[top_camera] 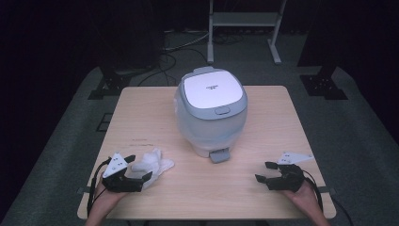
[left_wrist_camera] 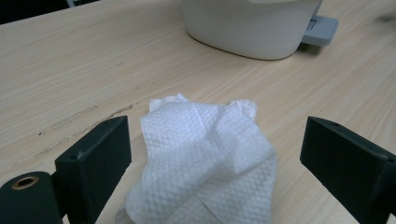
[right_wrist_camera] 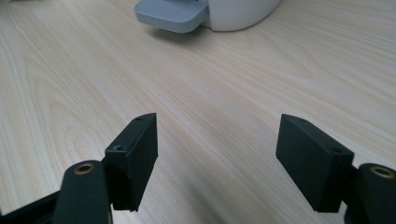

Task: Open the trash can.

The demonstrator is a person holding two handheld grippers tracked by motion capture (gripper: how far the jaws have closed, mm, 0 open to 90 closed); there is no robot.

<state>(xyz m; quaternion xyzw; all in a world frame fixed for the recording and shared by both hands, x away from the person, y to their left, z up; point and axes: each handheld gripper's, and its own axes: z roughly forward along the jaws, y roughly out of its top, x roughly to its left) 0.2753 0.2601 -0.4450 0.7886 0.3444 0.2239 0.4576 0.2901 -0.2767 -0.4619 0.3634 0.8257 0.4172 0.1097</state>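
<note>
The left tool stands with its jaws spread wide on either side of a crumpled white paper towel, and the pads do not press on it; in the high view the towel lies on the near left part of the desk, well short of the rice cooker at the middle. The step in hand looks like the pick-up of that towel, and to do it well the jaws should sink low enough to catch the bulk of the wad, not just a loose flap, then close slowly so the soft paper bunches between the pads instead of sliding out. The towel is thin, embossed with a fine dotted weave, folded into soft ridges and ragged at its far edge. The right tool hovers over bare wood near the right front of the desk, jaws open and nothing between them. The desk is pale wood-grain laminate, smooth and matt. The cooker is a rounded white plastic body with a grey-rimmed flat lid and a small grey ribbed tab jutting from its base.
</note>
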